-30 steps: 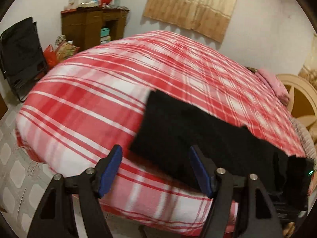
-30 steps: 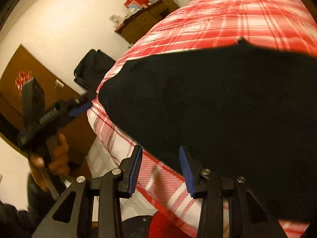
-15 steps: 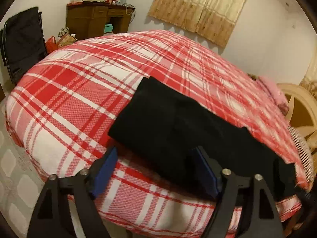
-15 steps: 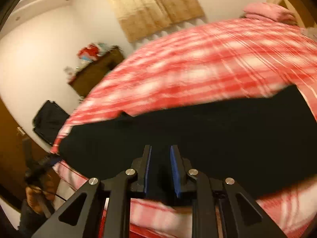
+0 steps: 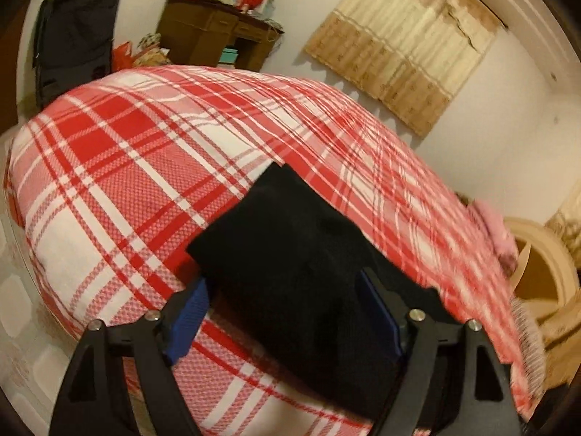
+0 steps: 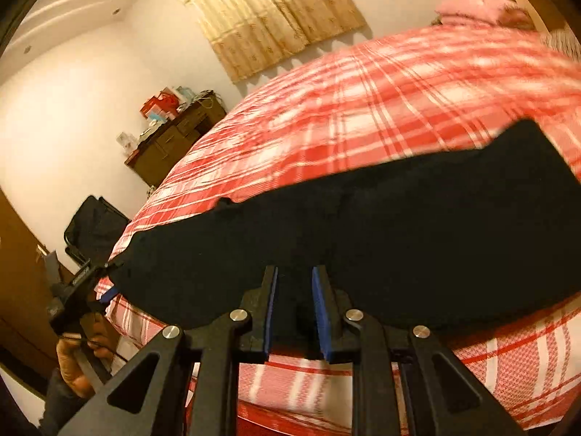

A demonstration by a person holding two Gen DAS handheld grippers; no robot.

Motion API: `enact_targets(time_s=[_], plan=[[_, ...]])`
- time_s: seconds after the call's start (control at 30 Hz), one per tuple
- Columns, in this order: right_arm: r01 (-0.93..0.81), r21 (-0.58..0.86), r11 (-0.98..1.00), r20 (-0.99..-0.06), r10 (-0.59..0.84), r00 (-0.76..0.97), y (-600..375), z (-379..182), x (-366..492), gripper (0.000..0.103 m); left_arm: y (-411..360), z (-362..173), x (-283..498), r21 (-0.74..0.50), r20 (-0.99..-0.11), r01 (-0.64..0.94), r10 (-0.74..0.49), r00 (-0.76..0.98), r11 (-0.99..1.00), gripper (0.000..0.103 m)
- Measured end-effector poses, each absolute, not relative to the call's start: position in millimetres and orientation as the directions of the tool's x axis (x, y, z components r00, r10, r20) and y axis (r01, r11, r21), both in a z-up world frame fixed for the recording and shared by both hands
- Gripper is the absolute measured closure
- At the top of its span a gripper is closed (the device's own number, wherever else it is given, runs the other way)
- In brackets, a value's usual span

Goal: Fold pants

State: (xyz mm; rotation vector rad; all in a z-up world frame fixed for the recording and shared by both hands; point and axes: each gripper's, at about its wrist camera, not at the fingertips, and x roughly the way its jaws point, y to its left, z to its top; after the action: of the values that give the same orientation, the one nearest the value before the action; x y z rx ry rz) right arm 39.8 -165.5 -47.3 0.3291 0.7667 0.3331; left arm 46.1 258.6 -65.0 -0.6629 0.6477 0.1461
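Observation:
Black pants [image 5: 290, 239] lie in a long folded strip on the red plaid bed [image 5: 127, 167], close to its near edge. My left gripper [image 5: 287, 301] is open wide and straddles the strip's left end, one blue pad beside the cloth and the other over it. In the right wrist view the pants [image 6: 399, 225] stretch across the bed [image 6: 381, 101]. My right gripper [image 6: 294, 305] is shut on the near edge of the cloth around the strip's middle. The left gripper [image 6: 110, 283] shows there at the strip's far left end, held by a hand [image 6: 76, 359].
A dark wooden desk [image 5: 218, 40] with boxes on it and a black bag [image 5: 72, 36] stand by the far wall. A beige curtain [image 5: 399, 61] hangs behind the bed. A pink pillow [image 5: 494, 225] and cream headboard [image 5: 537, 276] lie right. Tiled floor [image 5: 14, 290] runs along the bed's left.
My right gripper swung from the pants' left end to the middle of the near edge and closed on the cloth. My left gripper rolled, widened and moved in around the strip's end.

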Motion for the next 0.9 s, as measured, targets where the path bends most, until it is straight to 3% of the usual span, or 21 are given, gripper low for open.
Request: enact_targets(time_s=[0.1,0.17,0.27,0.47,0.6,0.73,0.9], plan=[[-0.21,0.405,0.89,-0.618,0.435,0.655,-151.8,-47.7,39.1,0.082,256.5,-64.9,51.0,-0.517,-0.604,-0.358,-0.035,0.796,0.777,0.025],[-0.218,0.439,0.871,-0.62,0.47,0.628,-148.2,-50.2,41.1,0.082,250.2,-65.4,56.0,-0.46,-0.625,-0.378,0.01,0.781,0.803,0.063],[-0.223,0.445,0.867,-0.628,0.48,0.613,-144.4,-52.2,40.8,0.082,241.8,-69.8,60.7,-0.409,-0.652,-0.364,0.011,0.758,0.837,0.076],[-0.168,0.476,0.863,-0.614,0.464,0.639,-169.2,-49.8,43.5,0.082,238.9,-49.5,60.0,-0.428,-0.623,-0.311,-0.027,0.782,0.849,0.081],[-0.097,0.5,0.86,-0.6,0.426,0.677,-202.3,-45.7,44.7,0.082,191.1,-6.6,53.5,-0.397,-0.525,-0.12,-0.118,0.843,0.91,0.081],[-0.075,0.585,0.808,-0.565,0.472,0.677,-224.8,-48.1,48.4,0.082,113.7,19.5,43.0,-0.31,-0.446,0.151,-0.284,0.849,0.938,0.081],[-0.085,0.652,0.753,-0.521,0.527,0.672,-232.9,-51.0,50.6,0.082,37.3,-14.6,45.0,-0.284,-0.515,0.33,-0.433,0.74,0.9,0.081]])
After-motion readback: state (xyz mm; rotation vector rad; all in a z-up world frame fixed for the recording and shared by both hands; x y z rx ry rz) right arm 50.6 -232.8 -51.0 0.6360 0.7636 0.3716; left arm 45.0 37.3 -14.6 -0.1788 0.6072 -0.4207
